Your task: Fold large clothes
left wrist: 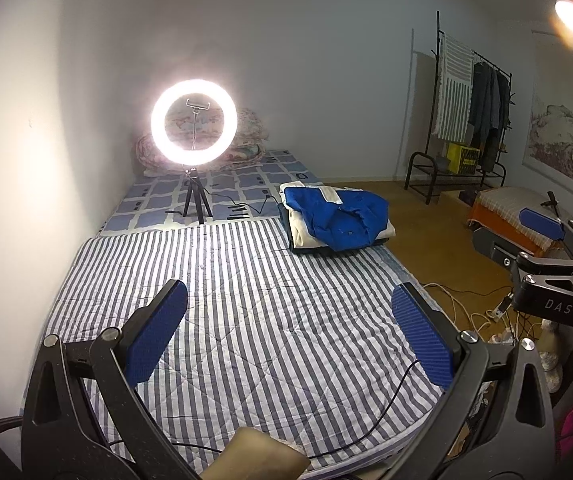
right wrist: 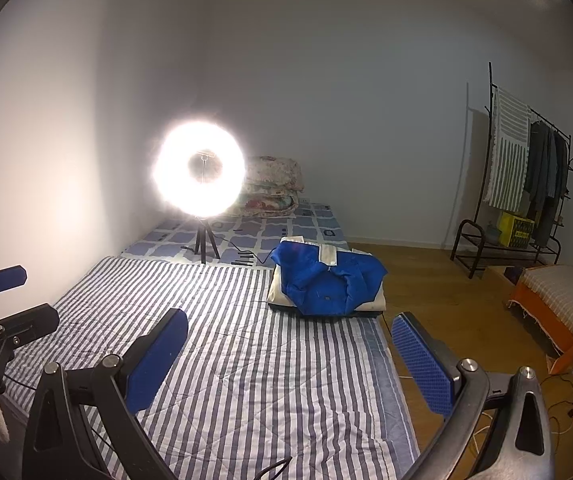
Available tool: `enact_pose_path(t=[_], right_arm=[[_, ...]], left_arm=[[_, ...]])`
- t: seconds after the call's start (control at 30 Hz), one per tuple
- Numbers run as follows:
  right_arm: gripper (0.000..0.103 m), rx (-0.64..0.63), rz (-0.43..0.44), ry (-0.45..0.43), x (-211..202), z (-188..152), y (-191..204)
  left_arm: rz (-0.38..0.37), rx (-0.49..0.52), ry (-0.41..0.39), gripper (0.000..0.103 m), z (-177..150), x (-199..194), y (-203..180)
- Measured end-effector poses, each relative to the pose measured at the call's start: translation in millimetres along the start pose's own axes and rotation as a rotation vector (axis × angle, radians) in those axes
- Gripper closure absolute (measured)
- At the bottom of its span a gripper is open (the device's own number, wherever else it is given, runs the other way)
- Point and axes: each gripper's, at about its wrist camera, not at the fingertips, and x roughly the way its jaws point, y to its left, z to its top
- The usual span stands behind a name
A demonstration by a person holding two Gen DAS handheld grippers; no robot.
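Observation:
A blue garment [left wrist: 340, 216] lies crumpled on top of a stack of folded cream and white clothes at the bed's far right edge; it also shows in the right wrist view [right wrist: 326, 284]. My left gripper [left wrist: 290, 328] is open and empty, held above the striped quilt [left wrist: 246, 300], well short of the stack. My right gripper [right wrist: 290, 348] is open and empty, also above the quilt [right wrist: 270, 380], with the stack just beyond it. The right gripper also shows in the left wrist view [left wrist: 542, 236].
A lit ring light on a tripod [left wrist: 194, 128] stands mid-bed, its cable trailing across the checked sheet. Folded floral bedding [left wrist: 246, 148] lies against the far wall. A clothes rack [left wrist: 470, 120] and an orange stool [right wrist: 558, 304] stand on the wooden floor at right. Cables lie on the floor.

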Motion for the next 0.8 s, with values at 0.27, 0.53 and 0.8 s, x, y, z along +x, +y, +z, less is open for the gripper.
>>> enact_pose_path(t=[0.27, 0.53, 0.8], right_arm=[[0.0, -0.009, -0.004, 0.001, 0.1, -1.3, 2.0], [0.0, -0.002, -0.009, 0.002, -4.1, -3.0, 2.7], [0.0, -0.005, -0.008, 0.002, -5.9, -3.1, 3.7]], left_arm=[[0.001, 0.008, -0.009, 0.0, 1.3, -1.1, 0.9], [0.001, 0.014, -0.012, 0.0, 2.1, -1.2, 1.4], [0.009, 0.021, -0.019, 0.0, 4.1, -3.3, 1.9]])
